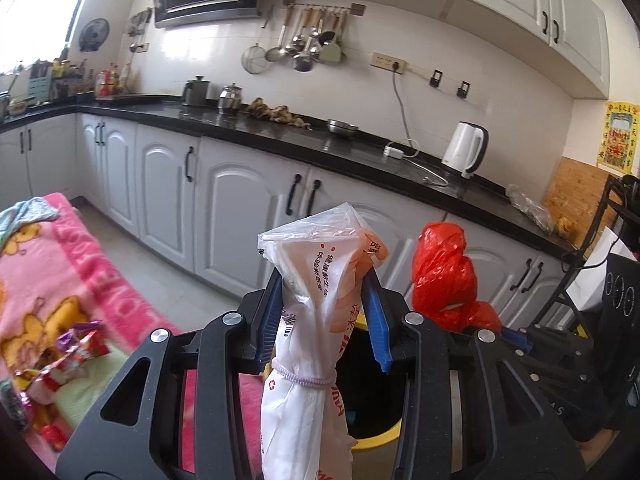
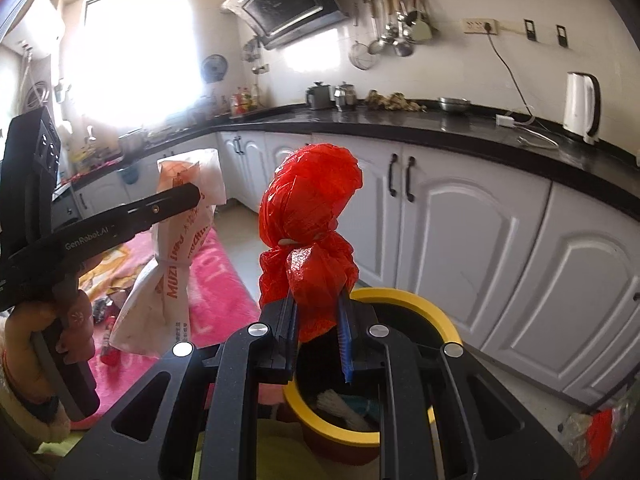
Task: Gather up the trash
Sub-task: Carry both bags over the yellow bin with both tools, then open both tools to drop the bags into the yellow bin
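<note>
My left gripper [image 1: 326, 304] is shut on a white plastic bag [image 1: 316, 340] with orange print, tied with a pale band, held upright in the air. The same white bag [image 2: 176, 248] shows at the left of the right wrist view, pinched by the left gripper [image 2: 176, 200], which a person's hand carries. My right gripper [image 2: 318, 316] is shut on a knotted red plastic bag [image 2: 308, 208], which stands up above the blue pads. The red bag [image 1: 444, 272] sits just right of the white one. Below both is a yellow-rimmed bin [image 2: 400, 296] with some waste inside.
White cabinets [image 2: 460, 232] under a black counter [image 1: 280, 140] run behind the bags. A kettle [image 1: 466, 148], a steel bowl [image 1: 342, 127] and pots stand on it. A pink blanket [image 1: 60, 272] with loose wrappers [image 1: 72, 356] lies at the left. A black stand [image 1: 600, 280] is at the right.
</note>
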